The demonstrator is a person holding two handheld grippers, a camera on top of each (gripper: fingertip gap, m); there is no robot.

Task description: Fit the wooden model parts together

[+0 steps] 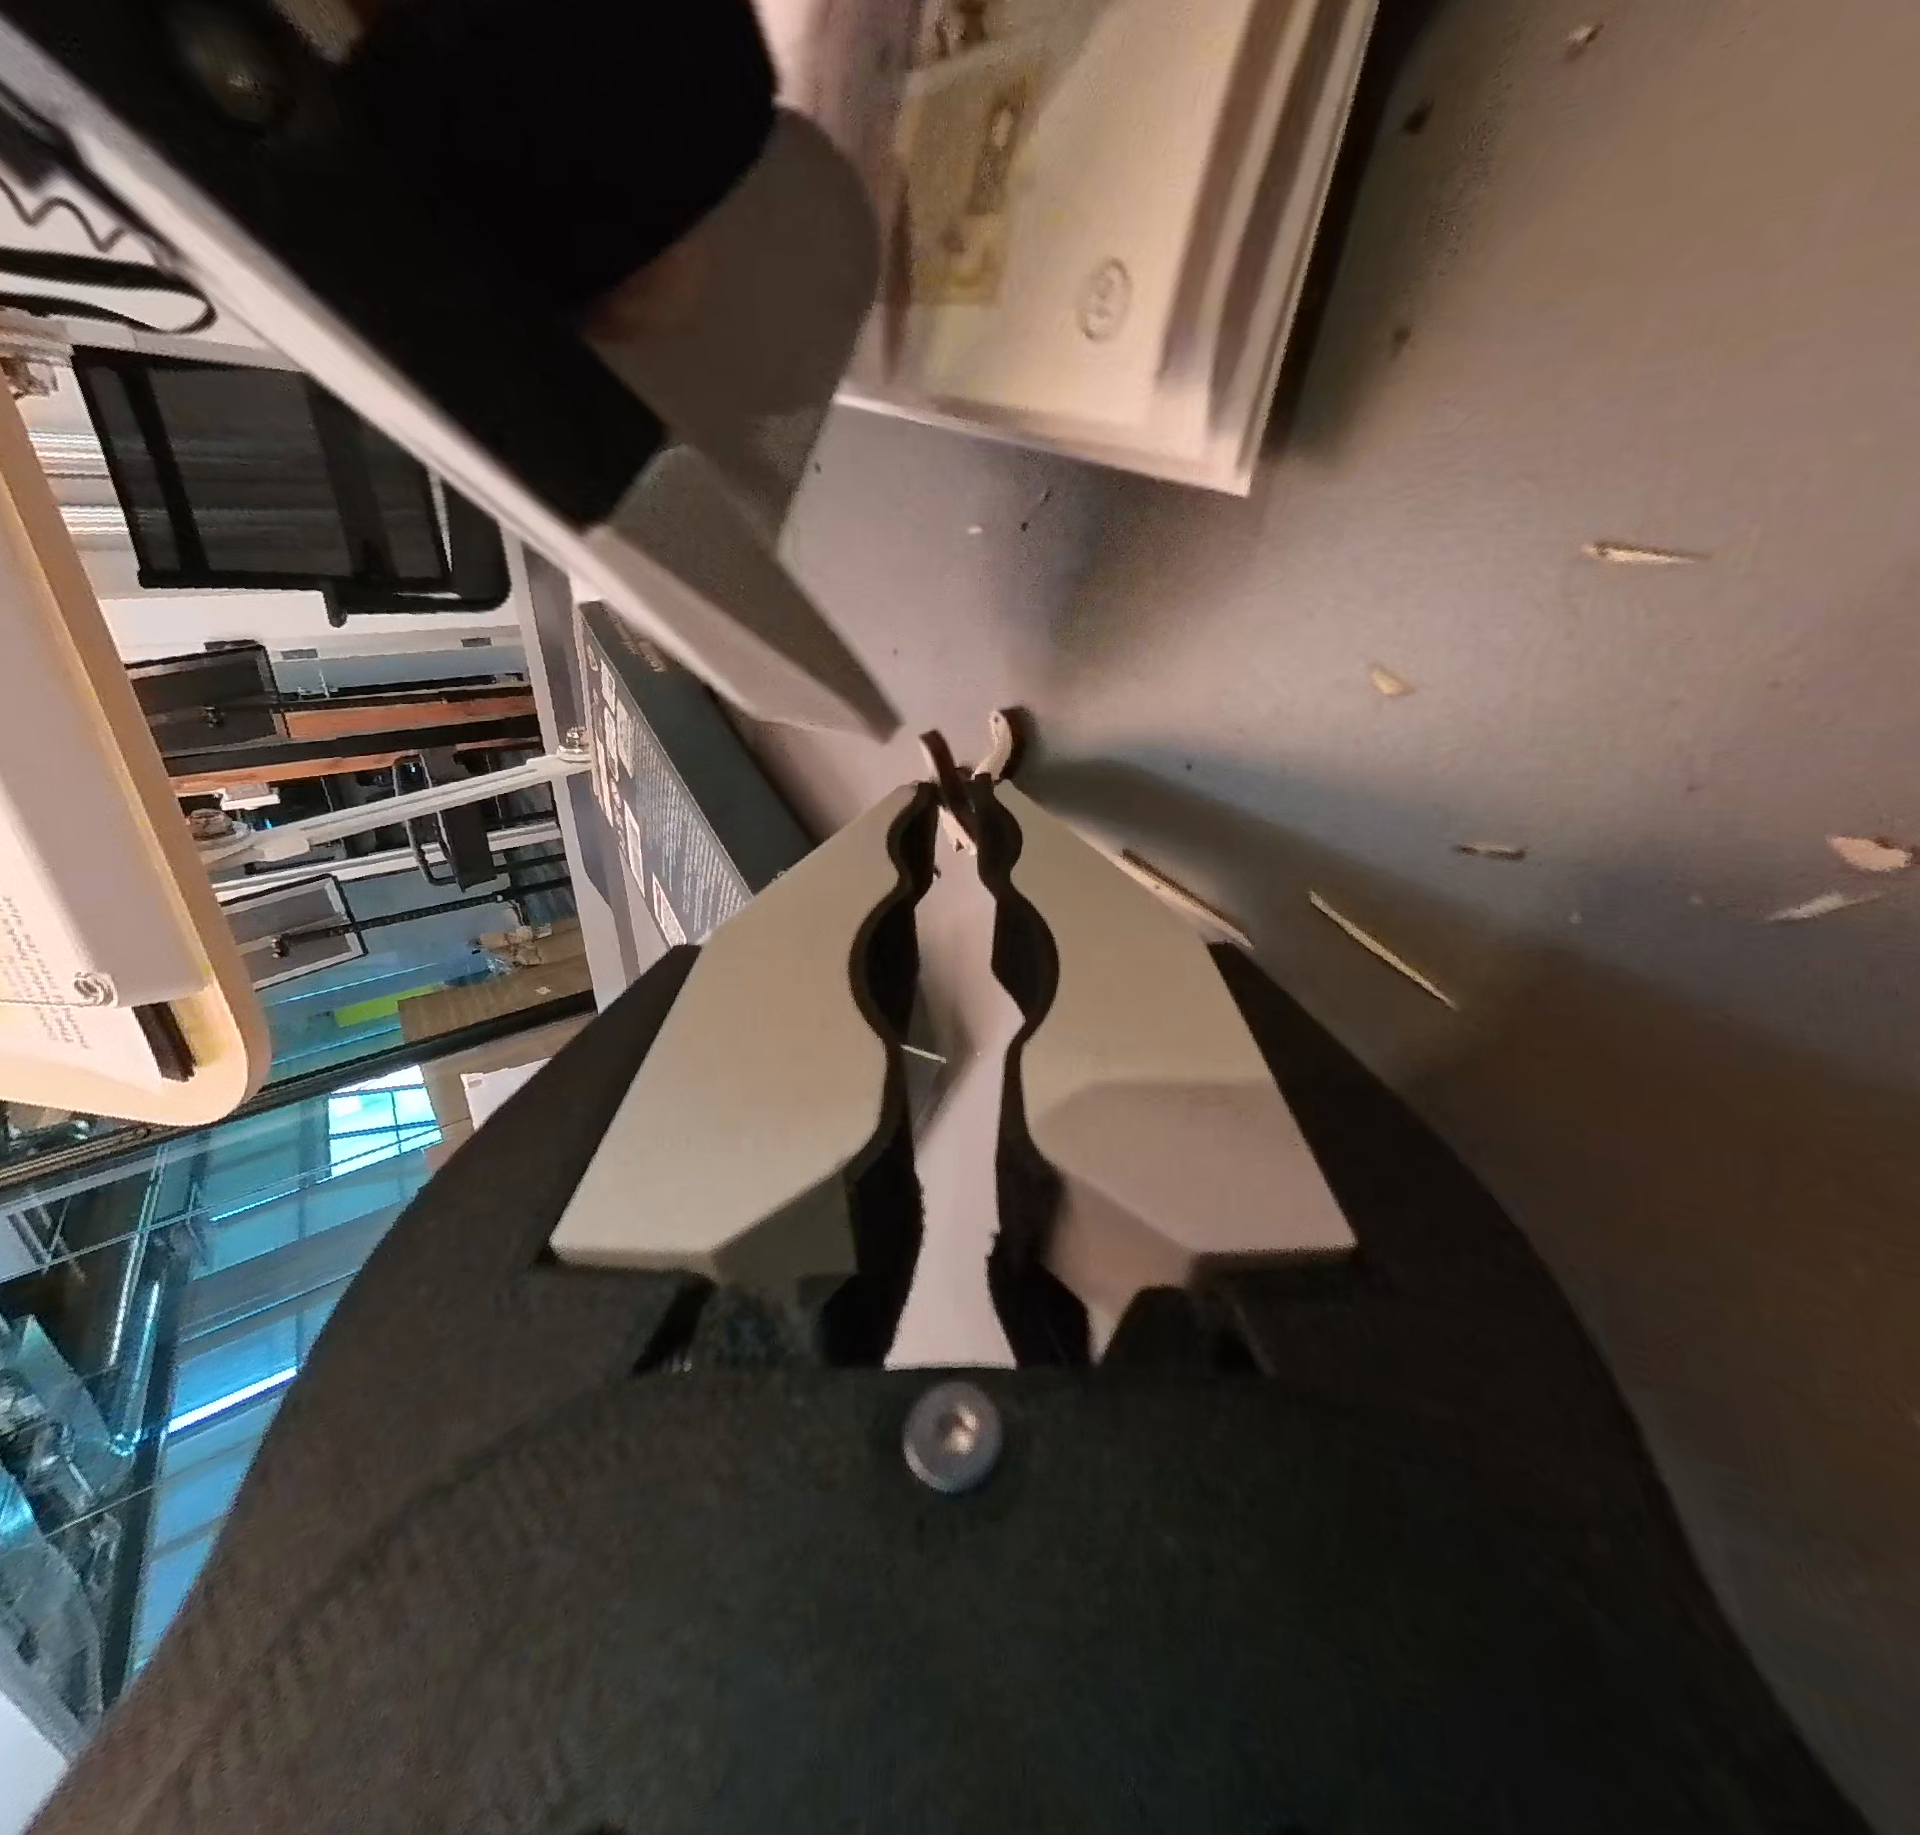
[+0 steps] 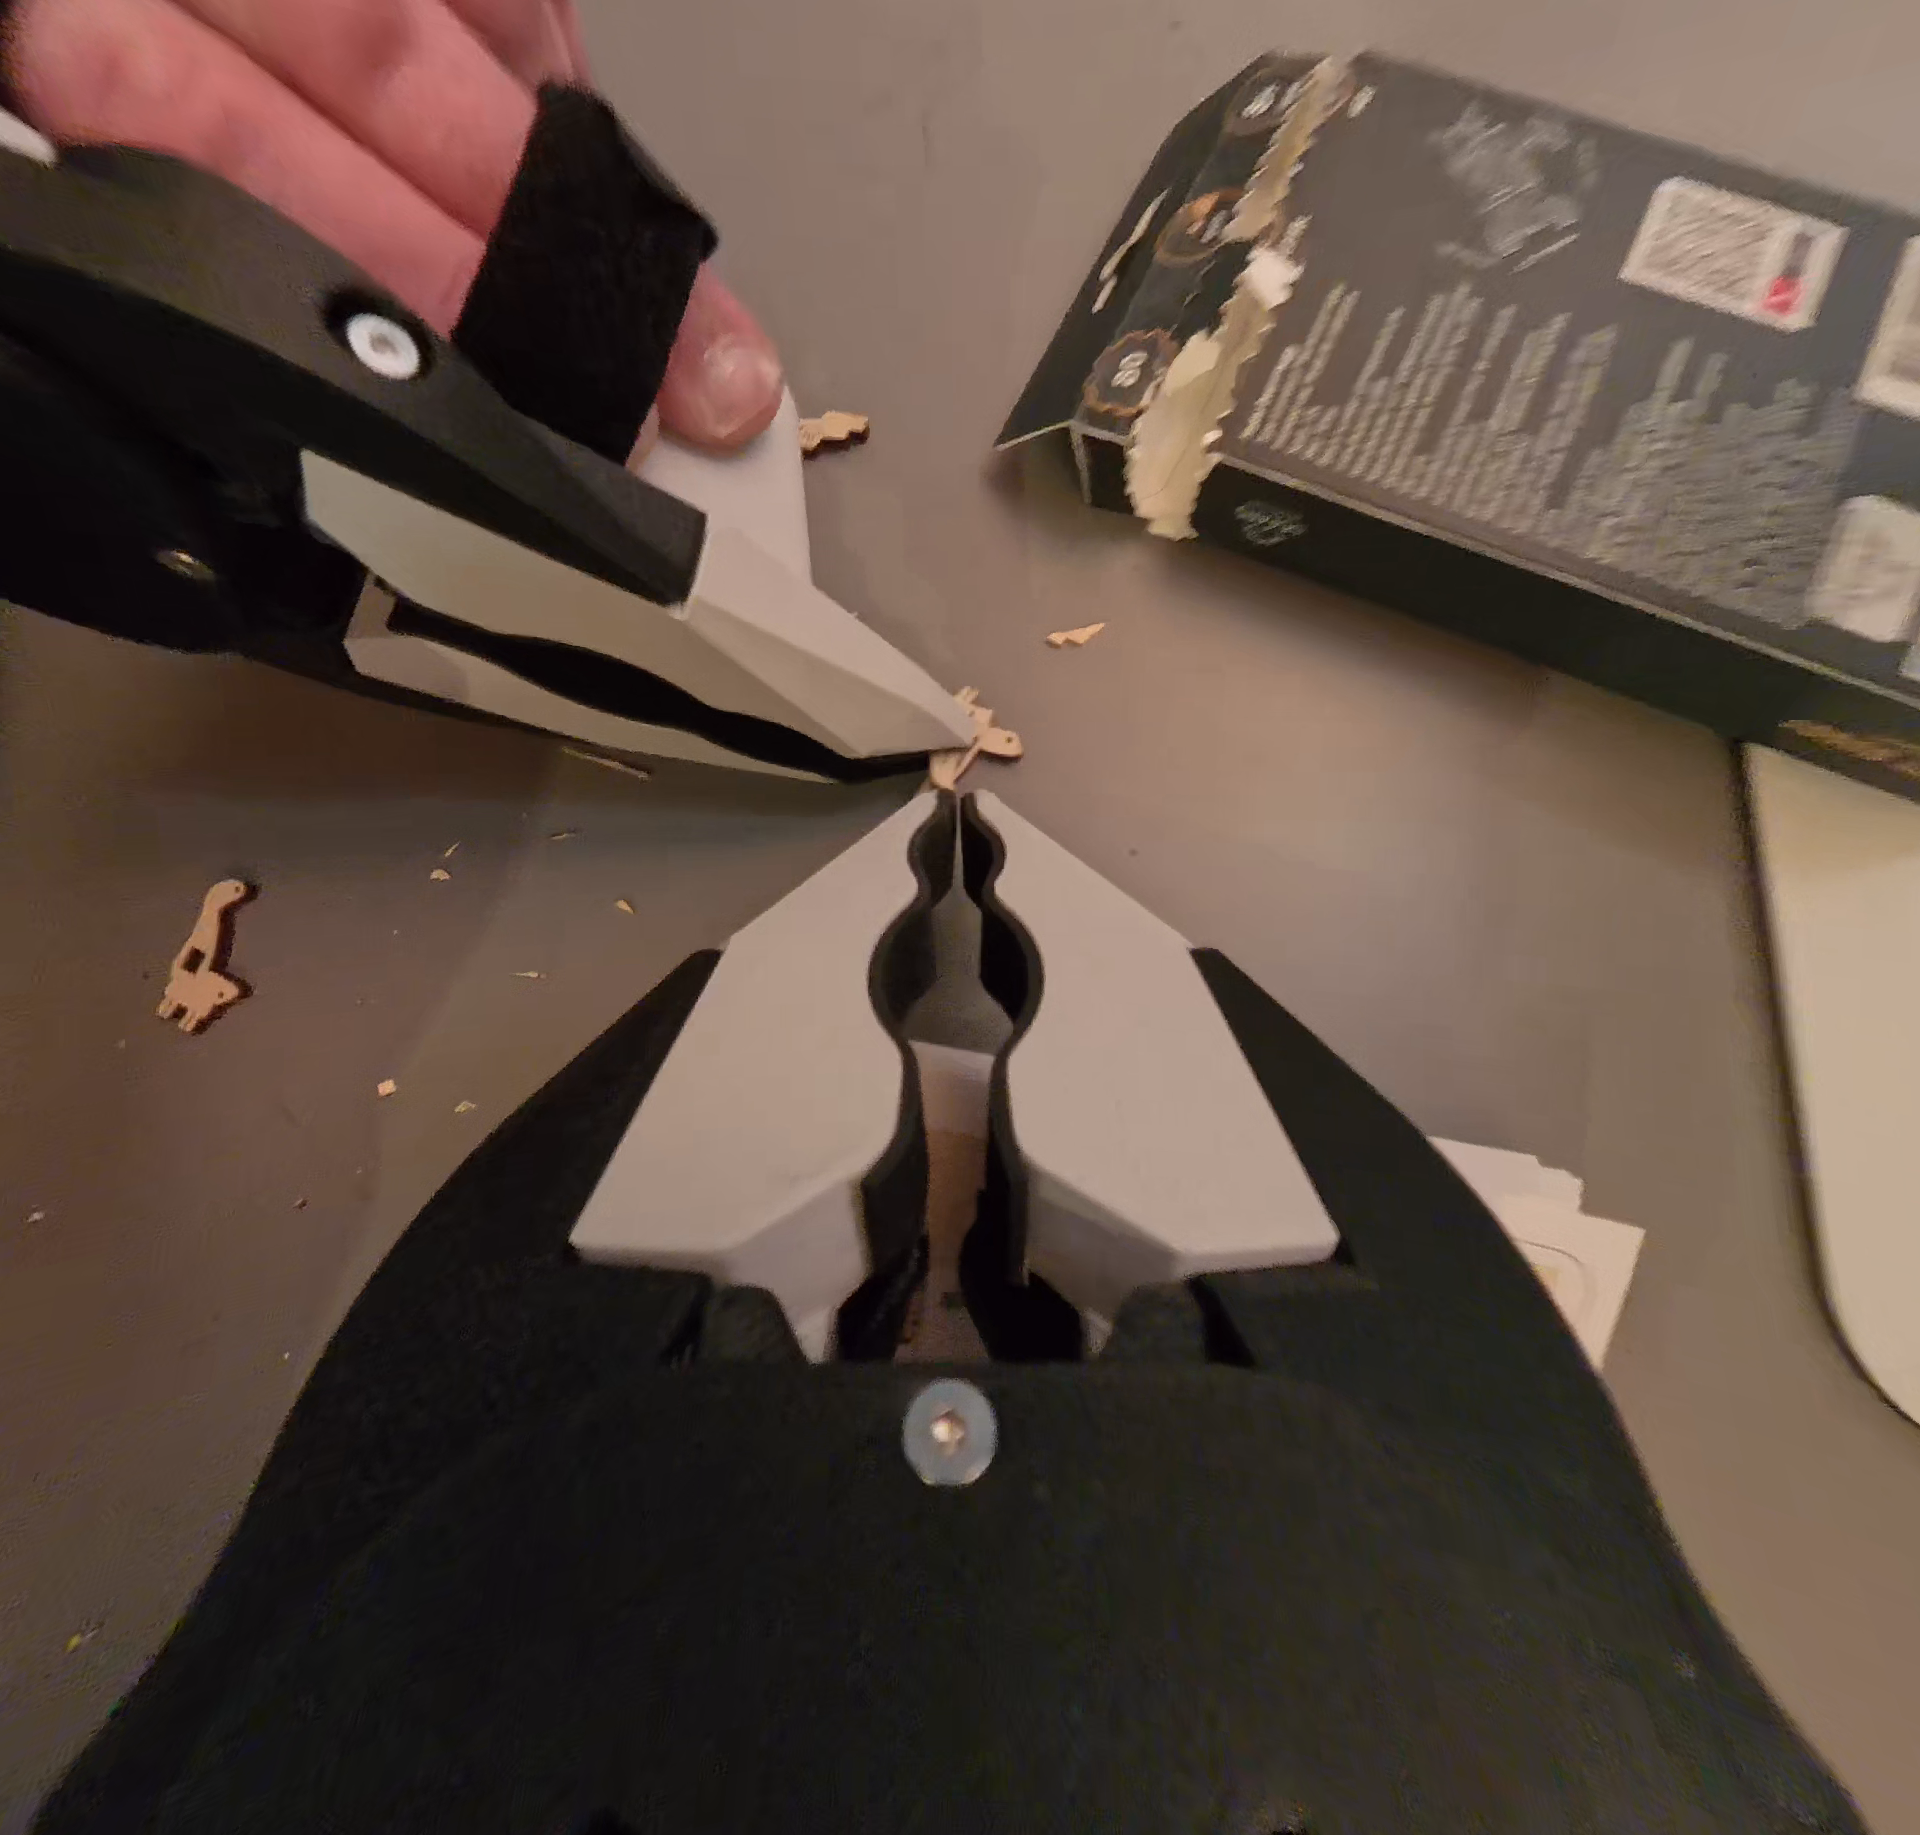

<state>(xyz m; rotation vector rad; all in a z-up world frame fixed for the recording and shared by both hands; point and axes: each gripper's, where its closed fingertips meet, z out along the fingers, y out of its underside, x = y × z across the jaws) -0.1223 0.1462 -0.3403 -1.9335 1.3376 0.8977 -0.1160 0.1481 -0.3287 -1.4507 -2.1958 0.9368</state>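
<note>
Your left claw [image 2: 935, 746] pinches the small wooden part [image 2: 982, 743]; your right claw [image 2: 954, 798], apparently closed empty, sits just below it.

The left tongs [image 1: 954, 798] pinch a small wooden part [image 1: 961, 783] above the grey table [image 1: 1558, 746], the right tongs [image 1: 873, 720] close beside.

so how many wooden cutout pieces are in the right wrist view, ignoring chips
3: a loose piece on the table at left, a half-hidden piece behind the left claw, and a pinched piece at its tips. The pinched piece may be two joined.
</note>
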